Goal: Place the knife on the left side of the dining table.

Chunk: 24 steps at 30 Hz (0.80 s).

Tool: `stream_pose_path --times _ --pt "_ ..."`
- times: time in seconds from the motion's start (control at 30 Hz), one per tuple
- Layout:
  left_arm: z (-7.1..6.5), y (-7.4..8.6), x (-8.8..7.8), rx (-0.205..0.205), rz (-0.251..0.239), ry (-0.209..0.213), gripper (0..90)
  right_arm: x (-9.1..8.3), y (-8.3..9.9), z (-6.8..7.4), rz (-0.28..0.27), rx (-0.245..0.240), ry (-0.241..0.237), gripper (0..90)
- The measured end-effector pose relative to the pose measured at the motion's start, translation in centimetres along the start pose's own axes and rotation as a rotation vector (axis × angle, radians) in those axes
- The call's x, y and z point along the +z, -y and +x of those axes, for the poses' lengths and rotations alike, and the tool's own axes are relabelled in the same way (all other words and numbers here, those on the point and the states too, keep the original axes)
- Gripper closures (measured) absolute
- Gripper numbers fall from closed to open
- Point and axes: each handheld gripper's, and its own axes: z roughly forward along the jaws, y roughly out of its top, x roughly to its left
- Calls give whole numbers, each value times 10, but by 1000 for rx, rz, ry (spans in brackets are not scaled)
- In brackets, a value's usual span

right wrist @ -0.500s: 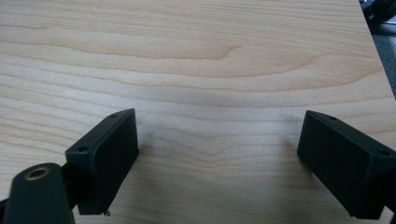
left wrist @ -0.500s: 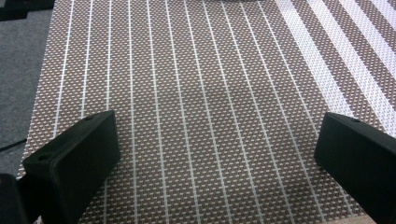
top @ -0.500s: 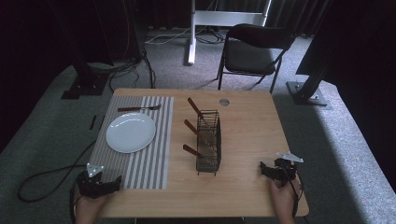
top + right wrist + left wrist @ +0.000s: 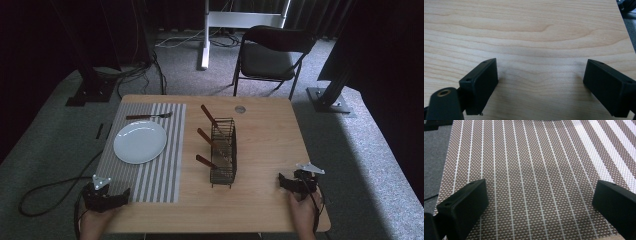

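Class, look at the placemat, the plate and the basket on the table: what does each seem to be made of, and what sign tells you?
Placemat: looks like woven plastic or fabric, matte; the left gripper view shows a fine brown weave with white stripes.
Plate: probably glazed ceramic; white, smooth, slightly shiny.
Basket: dark metal wire, an open see-through grid.

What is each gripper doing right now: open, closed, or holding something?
Left gripper: jaws open, holding nothing, over the striped placemat.
Right gripper: jaws open, holding nothing, over the wooden table.
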Motion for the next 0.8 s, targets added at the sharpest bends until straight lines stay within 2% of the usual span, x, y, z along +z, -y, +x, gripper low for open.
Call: stream_pose_path --times 0.33,0.67,0.7,0.8 --pt "0 0 0 -4 -3 -1 8 0 0 0 0 -1 0 116" --pt "-1 -2 -3 -2 19 -3 53 0 0 0 0 -1 0 116" --pt "-2 -2 -4 3 20 14 53 0 0 0 0 -1 0 116" --pt "-4 -4 -5 14 25 30 53 0 0 0 0 -1 0 116"
